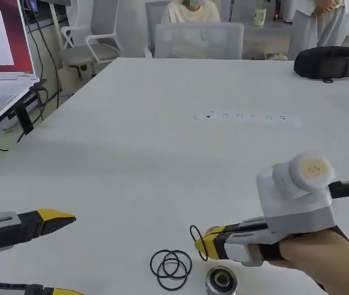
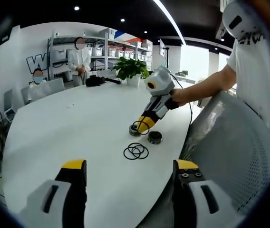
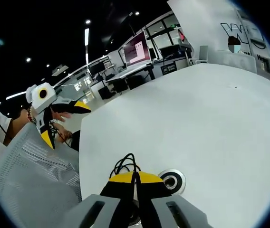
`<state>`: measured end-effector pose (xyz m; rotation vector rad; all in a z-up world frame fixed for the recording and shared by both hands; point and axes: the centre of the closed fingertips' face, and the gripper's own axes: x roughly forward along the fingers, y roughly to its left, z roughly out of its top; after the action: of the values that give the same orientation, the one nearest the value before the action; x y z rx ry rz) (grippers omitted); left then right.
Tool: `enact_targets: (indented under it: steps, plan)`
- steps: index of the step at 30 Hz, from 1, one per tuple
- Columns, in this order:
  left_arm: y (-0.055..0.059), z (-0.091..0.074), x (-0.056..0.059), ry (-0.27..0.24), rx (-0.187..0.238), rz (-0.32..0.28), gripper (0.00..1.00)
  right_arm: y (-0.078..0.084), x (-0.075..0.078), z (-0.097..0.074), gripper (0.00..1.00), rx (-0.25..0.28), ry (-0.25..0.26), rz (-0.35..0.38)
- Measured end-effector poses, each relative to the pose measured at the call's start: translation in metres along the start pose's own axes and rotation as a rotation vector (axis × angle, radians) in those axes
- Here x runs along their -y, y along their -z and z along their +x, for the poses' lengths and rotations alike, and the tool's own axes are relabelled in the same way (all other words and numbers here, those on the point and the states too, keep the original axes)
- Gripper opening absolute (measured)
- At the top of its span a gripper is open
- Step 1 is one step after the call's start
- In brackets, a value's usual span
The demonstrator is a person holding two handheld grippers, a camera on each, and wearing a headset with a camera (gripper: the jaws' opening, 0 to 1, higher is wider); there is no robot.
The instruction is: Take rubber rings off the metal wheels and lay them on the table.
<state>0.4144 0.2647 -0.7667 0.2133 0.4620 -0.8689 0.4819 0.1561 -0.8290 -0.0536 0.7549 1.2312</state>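
My right tongs [image 1: 203, 243] are clamped on one black rubber ring [image 1: 196, 238], which stands upright at the tips, close beside a metal wheel [image 1: 222, 279] on the desk [image 1: 162, 153]. My left tongs [image 2: 130, 166] are spread wide with nothing between them, well apart from the work. What I count as three loose rings [image 1: 171, 267] lie overlapping on the desk, just left of the wheel.

Just right of the loose rubber rings [image 1: 171, 268], a metal wheel [image 1: 221, 280] is cut by the head view's bottom edge. Left of them, the left gripper [image 1: 70, 255] runs off the frame. In the left gripper view, beyond the rings, a second wheel [image 2: 132, 130] sits partly hidden behind the right gripper [image 2: 144, 124], whose jaws cover part of the held ring [image 1: 197, 241].
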Motion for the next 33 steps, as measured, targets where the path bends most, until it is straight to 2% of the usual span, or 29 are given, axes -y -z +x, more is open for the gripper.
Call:
enact_targets:
  steps: [11,33]
  plan:
    - [0.003,0.001,0.004,0.014,-0.002,-0.008,0.71,0.011,-0.004,0.013,0.00,-0.066,0.017,-0.048]
    - [0.000,0.001,0.002,0.007,0.019,-0.008,0.71,0.004,-0.004,0.010,0.00,-0.047,0.026,-0.040]
